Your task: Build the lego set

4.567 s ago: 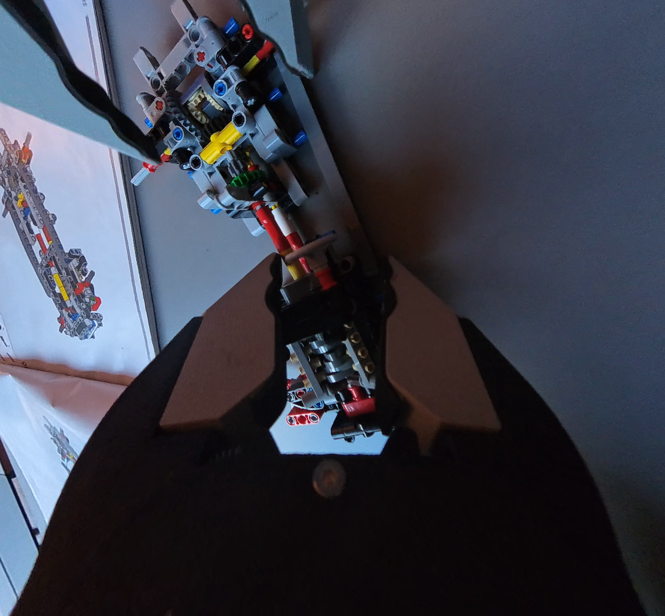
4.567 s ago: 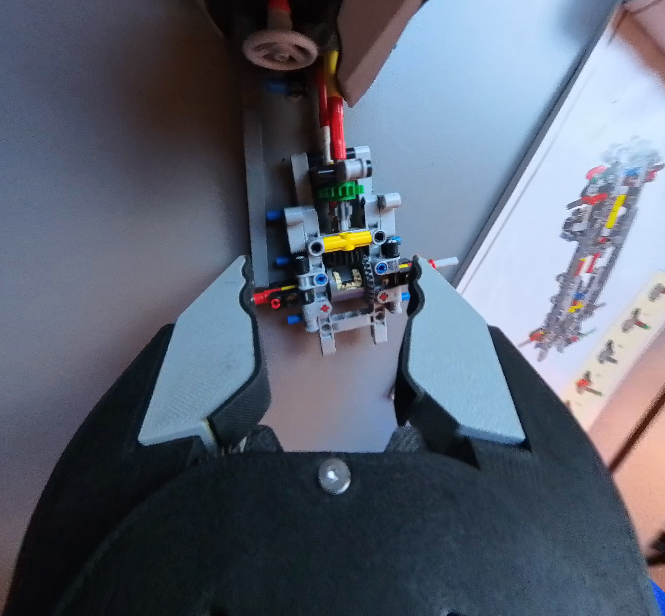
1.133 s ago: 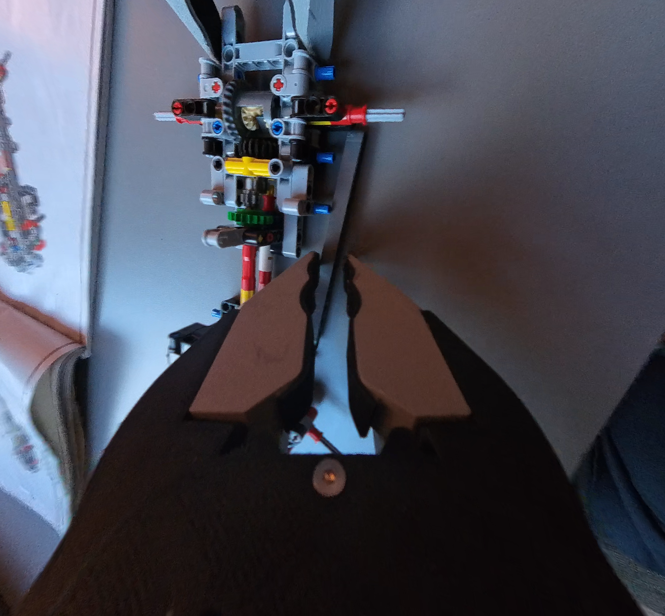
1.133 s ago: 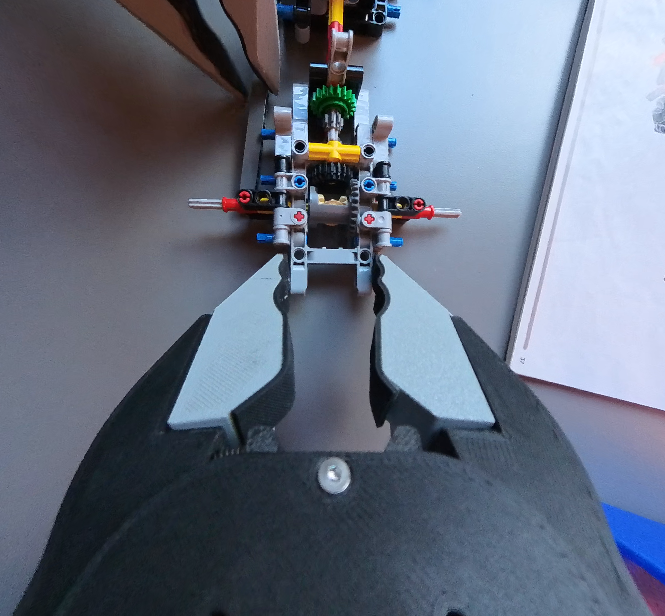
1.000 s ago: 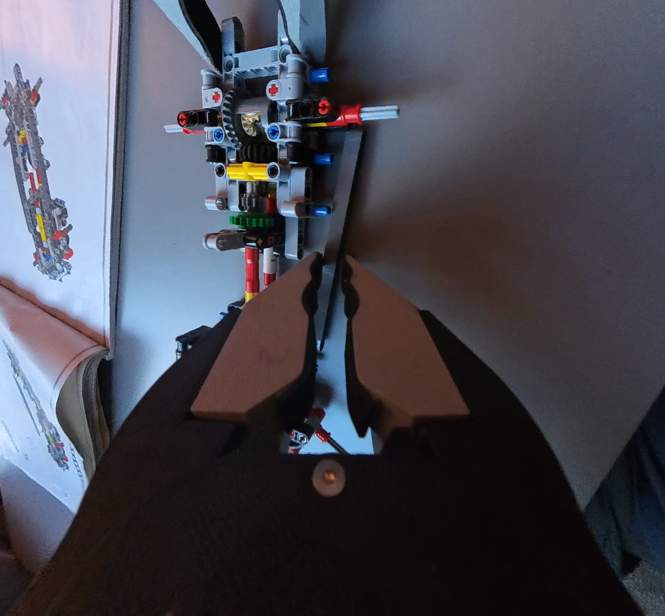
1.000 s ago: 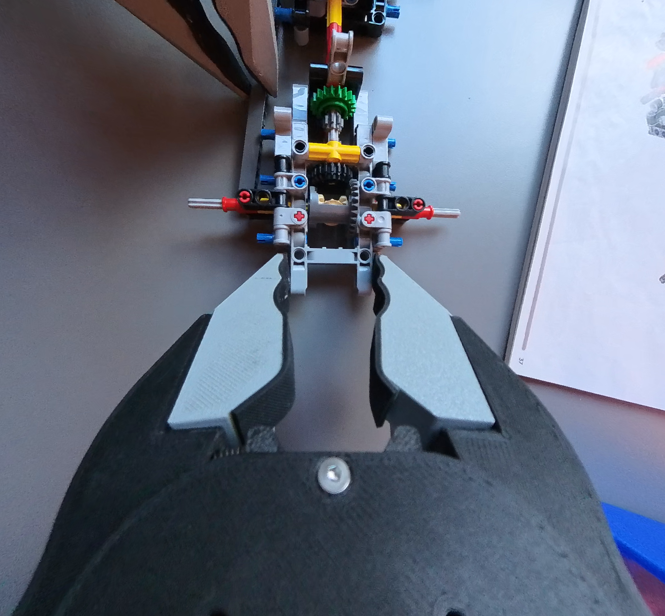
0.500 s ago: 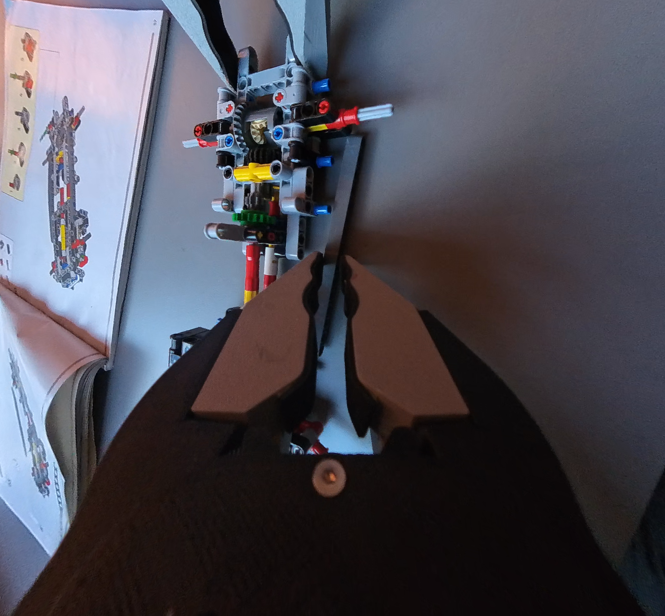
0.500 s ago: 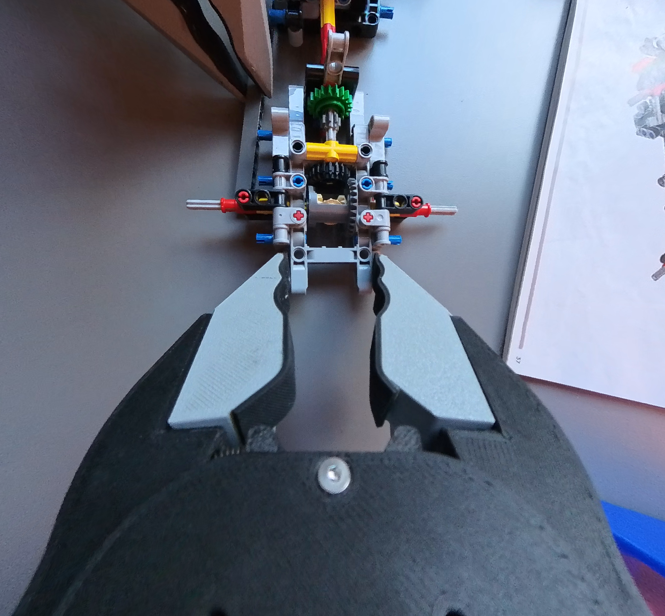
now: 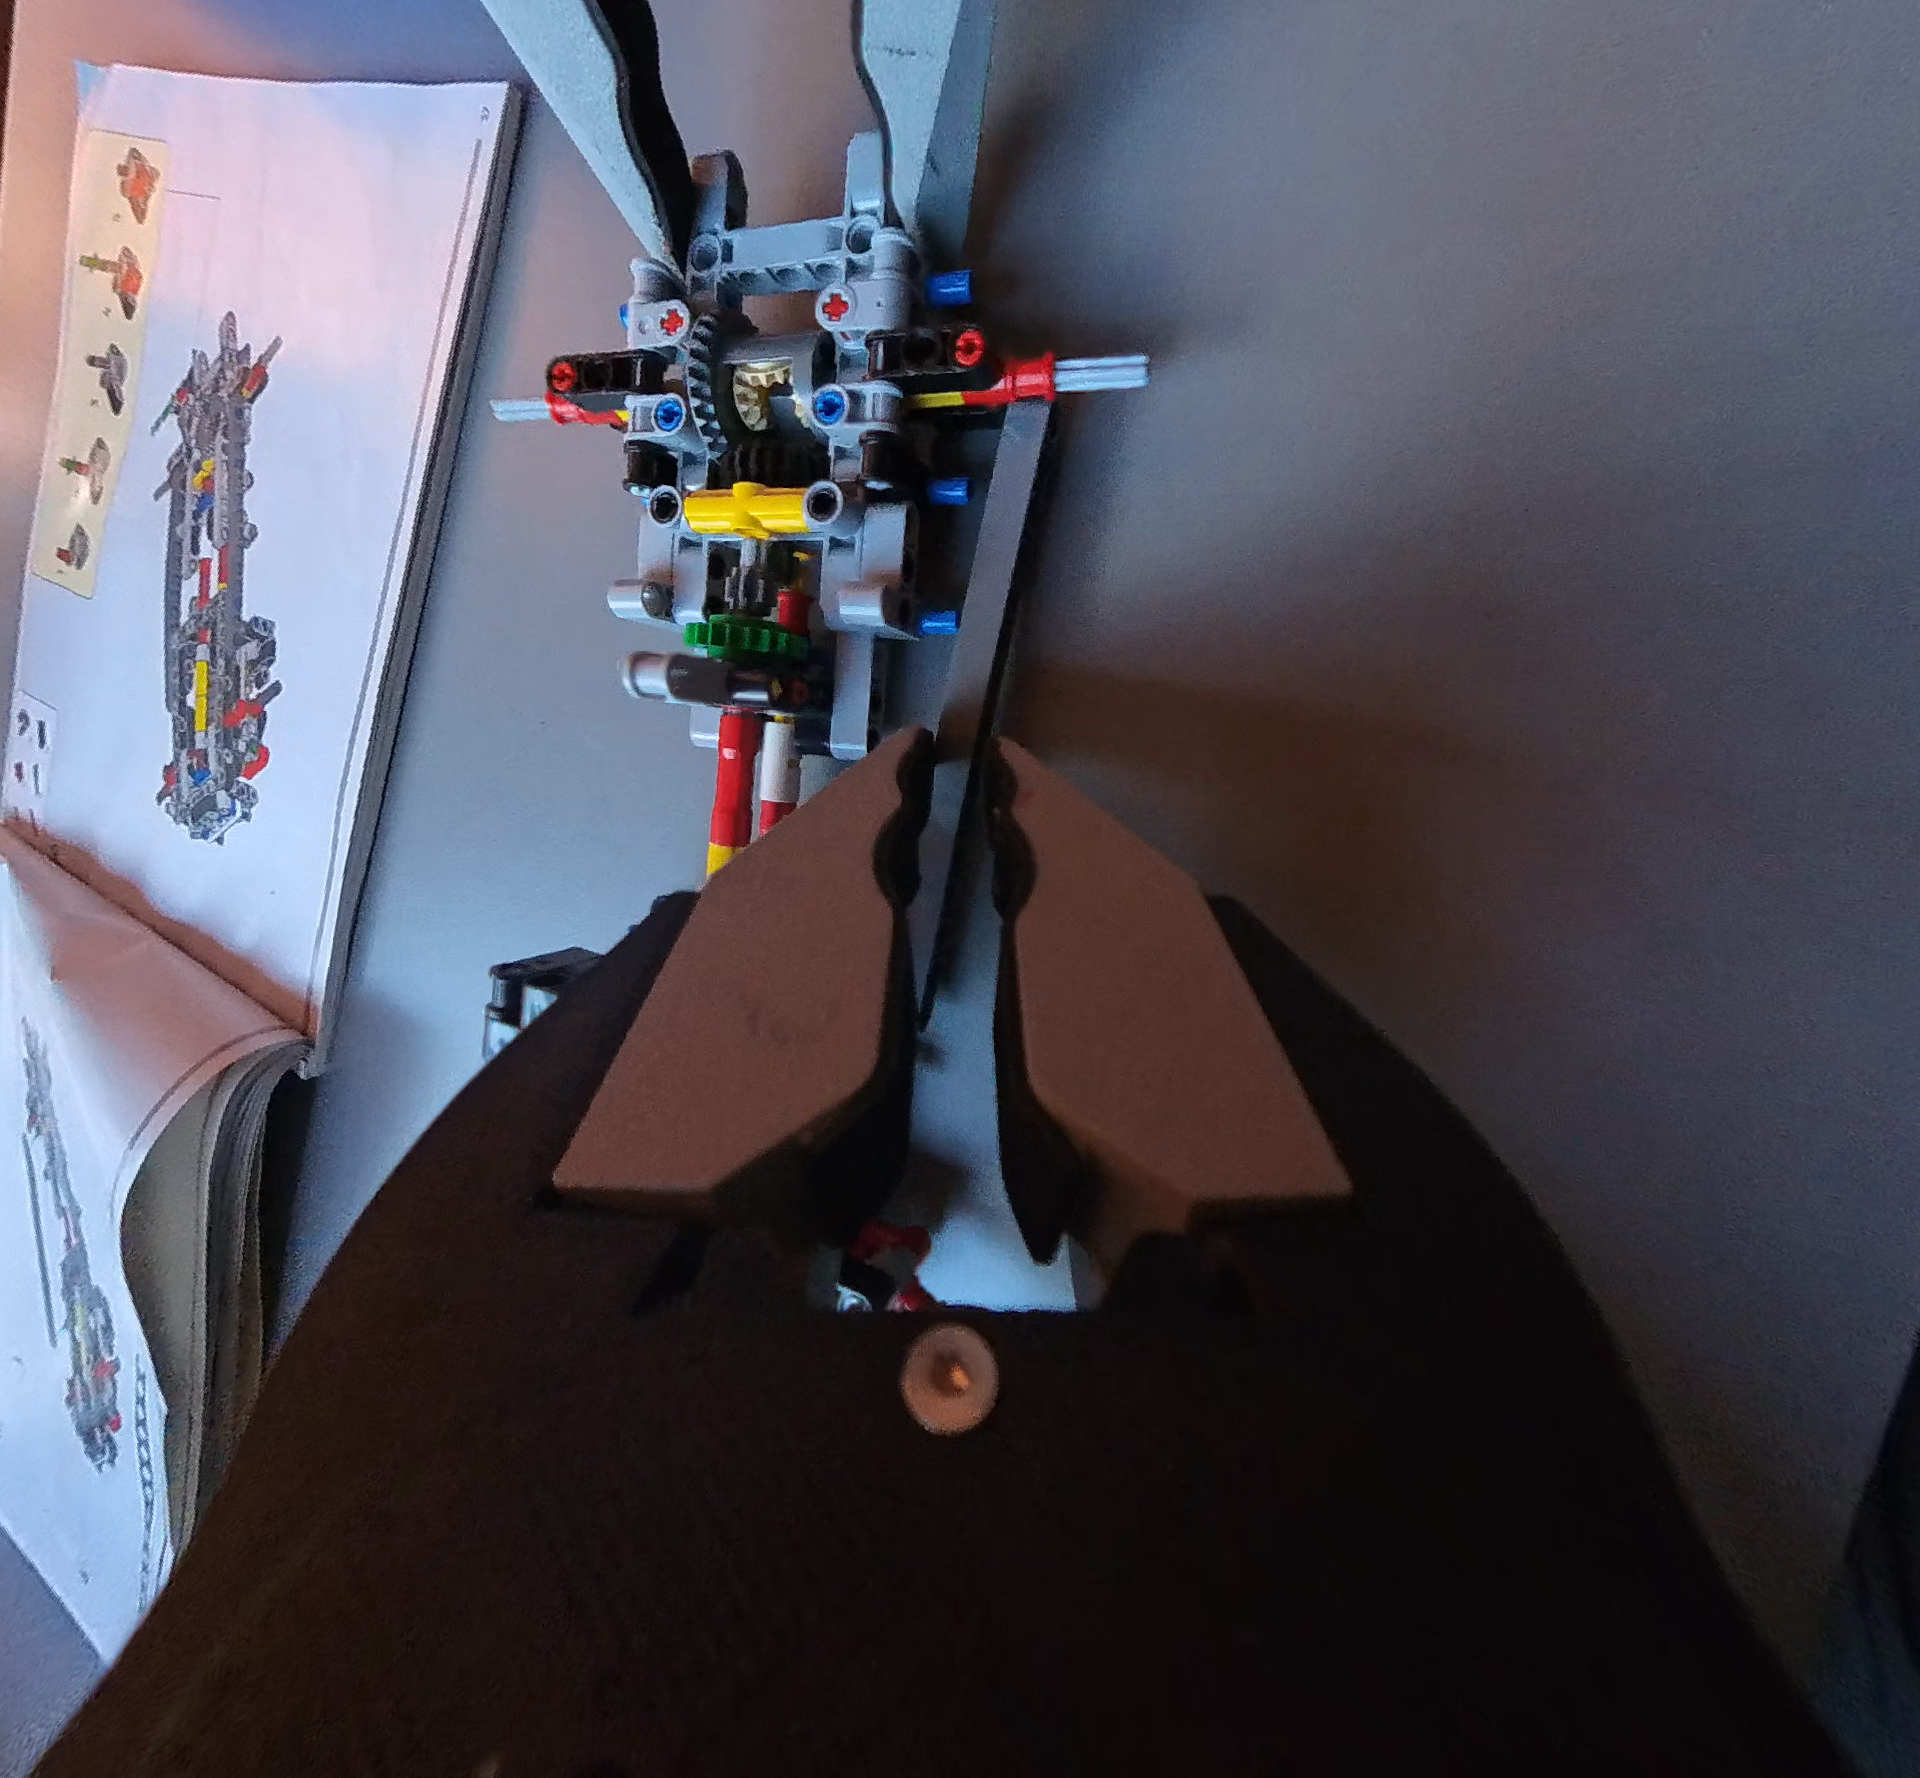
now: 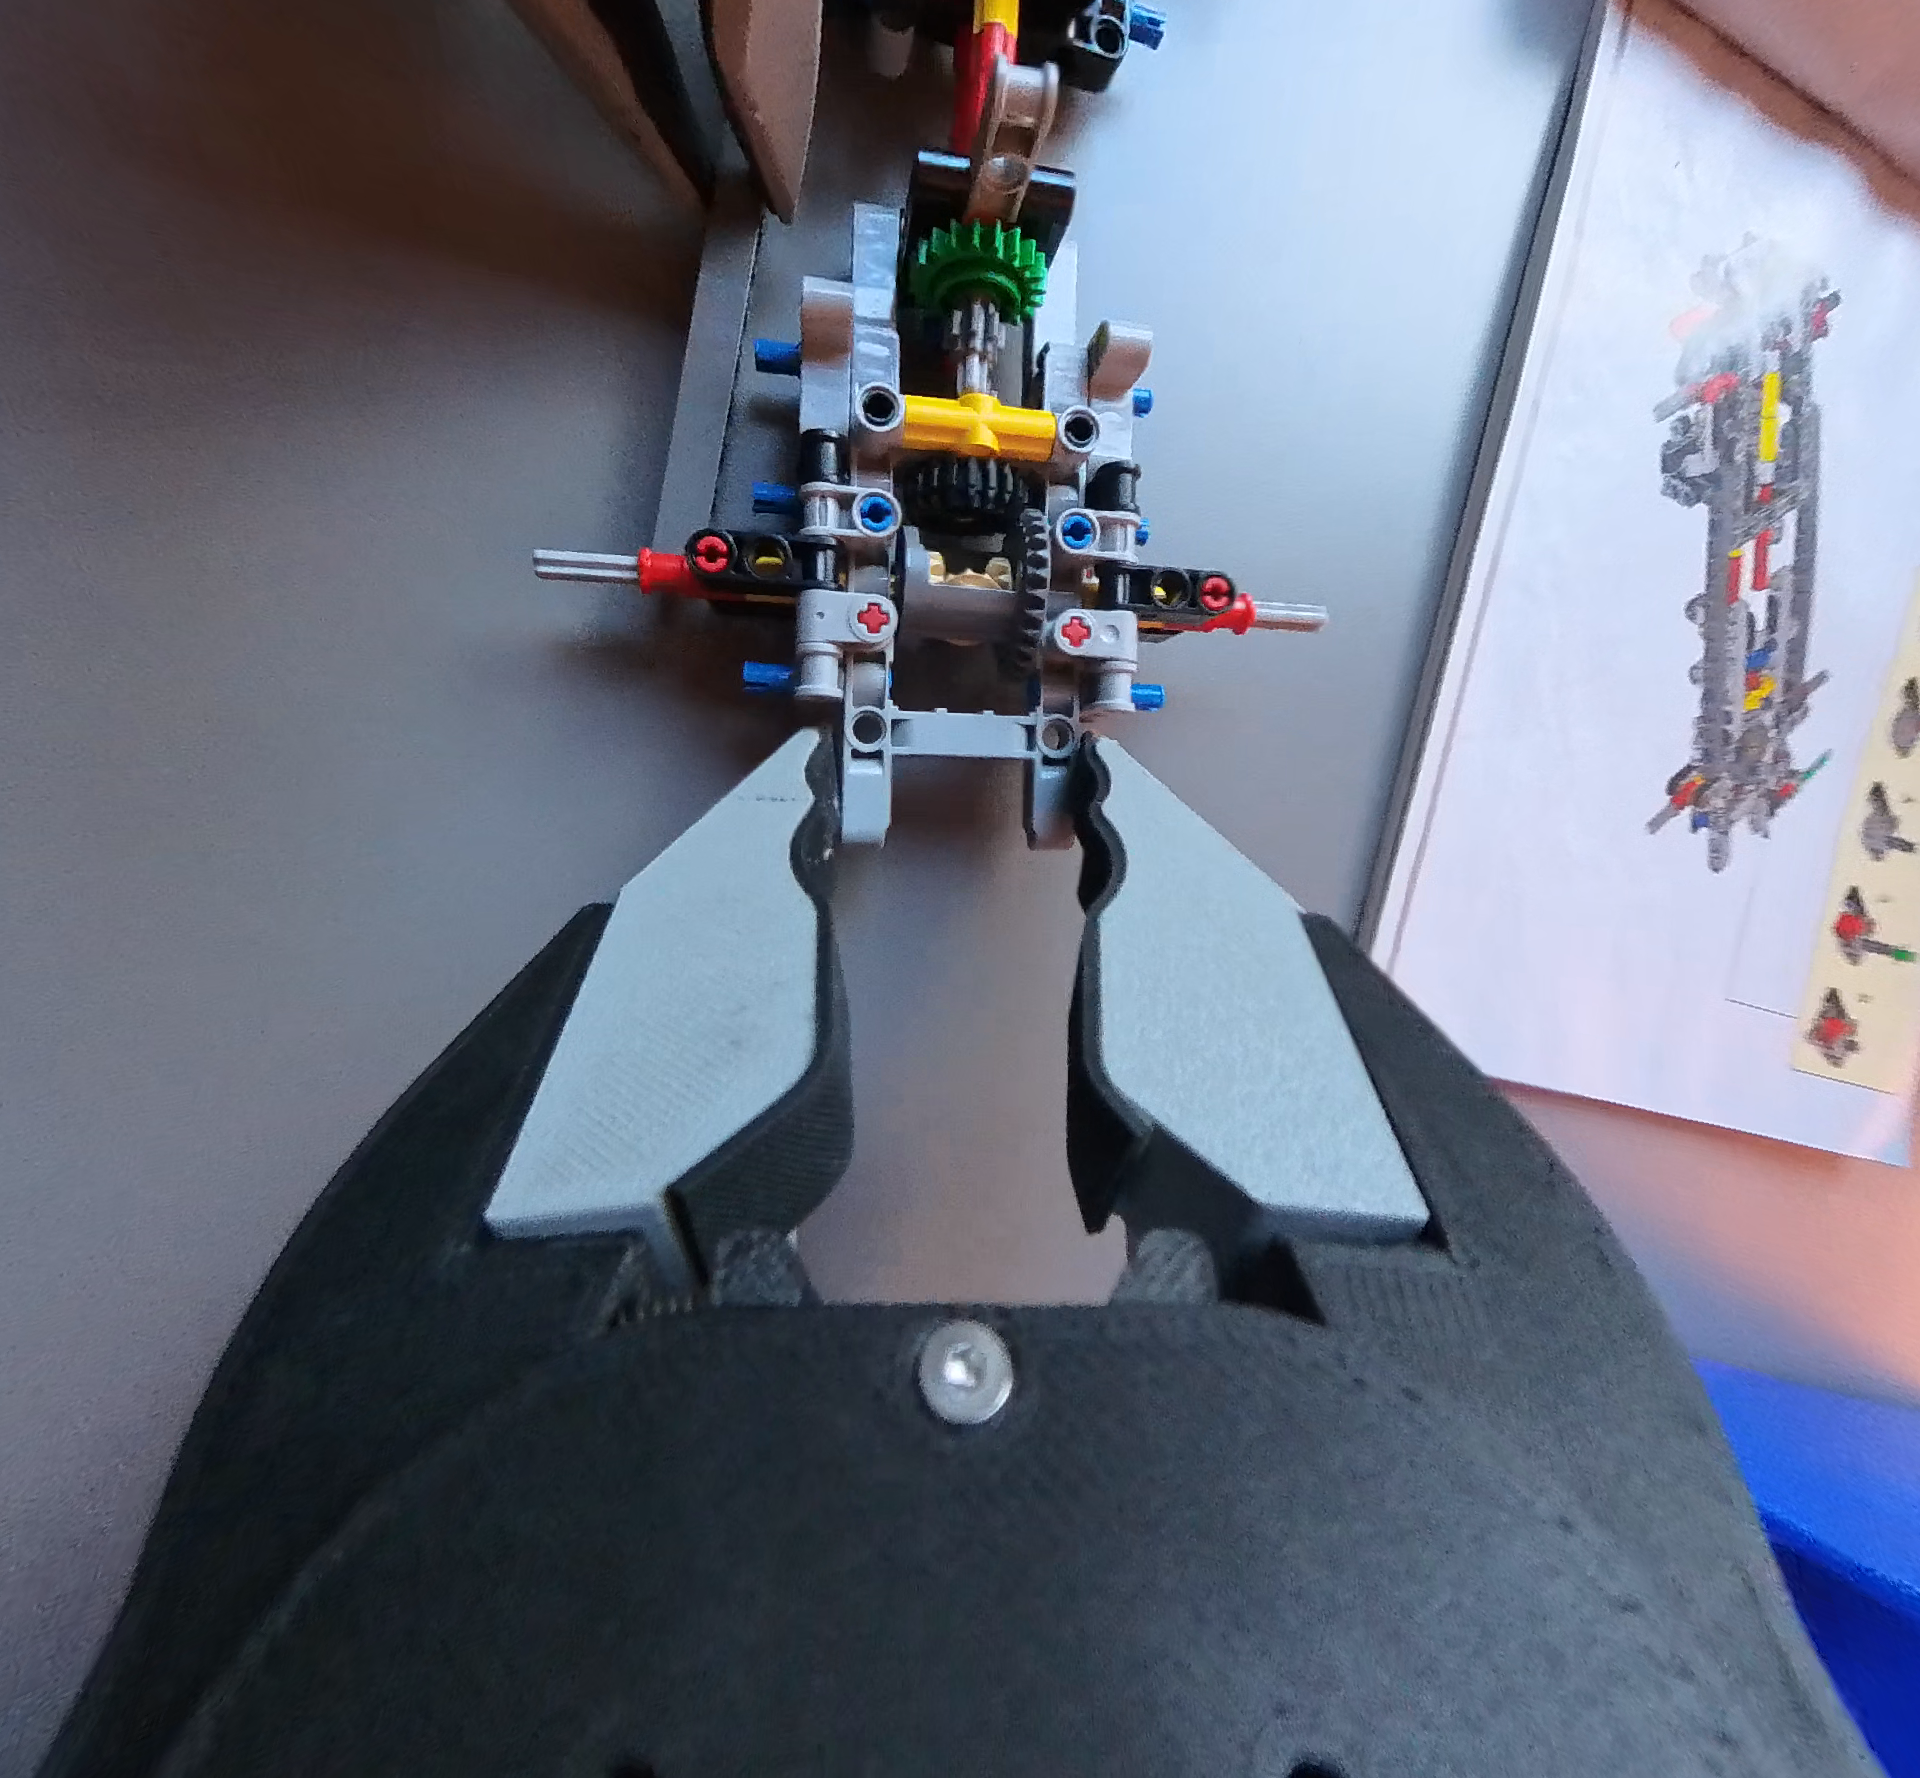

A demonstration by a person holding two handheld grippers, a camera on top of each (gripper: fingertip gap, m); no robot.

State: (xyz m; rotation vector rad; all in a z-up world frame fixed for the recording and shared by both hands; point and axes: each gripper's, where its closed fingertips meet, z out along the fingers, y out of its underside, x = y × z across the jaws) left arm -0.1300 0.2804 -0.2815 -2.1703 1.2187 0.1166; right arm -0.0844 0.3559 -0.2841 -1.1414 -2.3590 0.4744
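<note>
2 grippers on 1 brick-built gear assembly (image 10: 966, 523) lying on the grey table (image 10: 312, 378), beside an open instruction booklet (image 10: 1662, 585). Right gripper (image 10: 956, 783) clamps its grey end frame, pads pressing both legs. Left gripper (image 9: 951, 793), nearly closed, pinches a thin grey strip (image 9: 1003, 565) alongside. Likely light, rigid, pins pop loose; hold the frame, not the axles.

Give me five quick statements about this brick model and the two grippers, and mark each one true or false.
1. The right gripper clamps the grey end frame of the brick model. True.
2. The left gripper is wide open. False: its fingers are nearly together around a thin grey panel.
3. The gear behind the yellow piece is blue. False: it is green.
4. An open instruction booklet lies beside the model. True.
5. The model hangs in mid-air. False: it lies on the grey table.
</note>
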